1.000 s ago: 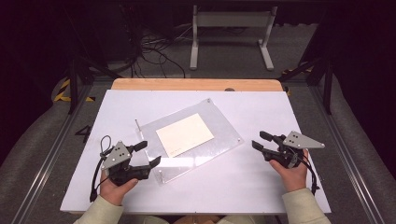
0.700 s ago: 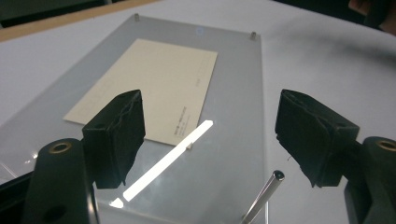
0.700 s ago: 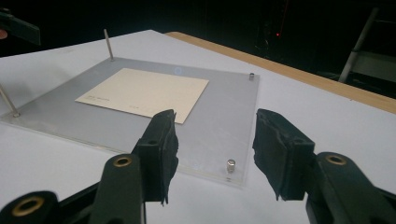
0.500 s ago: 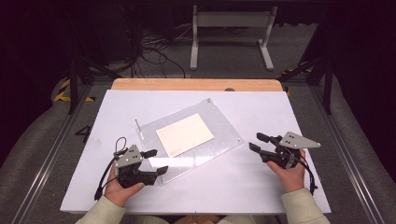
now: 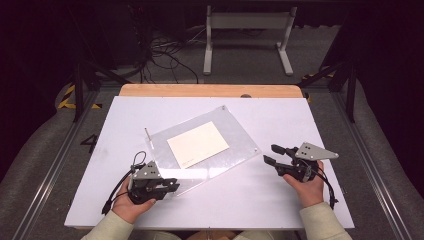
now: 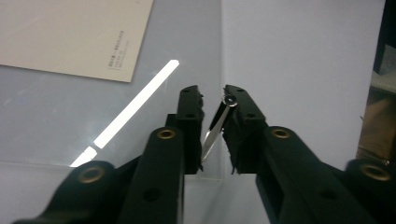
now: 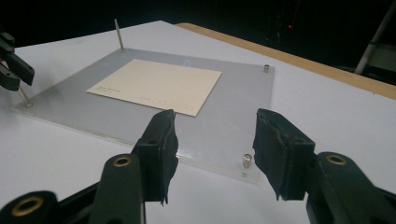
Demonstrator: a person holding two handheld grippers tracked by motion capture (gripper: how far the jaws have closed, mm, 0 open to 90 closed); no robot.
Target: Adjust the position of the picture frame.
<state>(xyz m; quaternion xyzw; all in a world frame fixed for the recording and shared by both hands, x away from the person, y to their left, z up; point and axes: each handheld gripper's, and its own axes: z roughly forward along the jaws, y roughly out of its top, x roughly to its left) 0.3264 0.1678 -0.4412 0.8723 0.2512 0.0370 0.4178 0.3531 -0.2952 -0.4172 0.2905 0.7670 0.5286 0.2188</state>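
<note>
Left gripper [image 6: 214, 135] fingers just closed on corner pin [image 6: 215, 125]; white table [image 5: 210, 210] beyond.

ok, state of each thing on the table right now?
Clear acrylic plate: flat on the white table.
Cream paper card: flat on the plate.
Thin metal pin: tilted, between the left gripper jaws, which have just been closing.
Right gripper: open, at the plate's corner.
</note>
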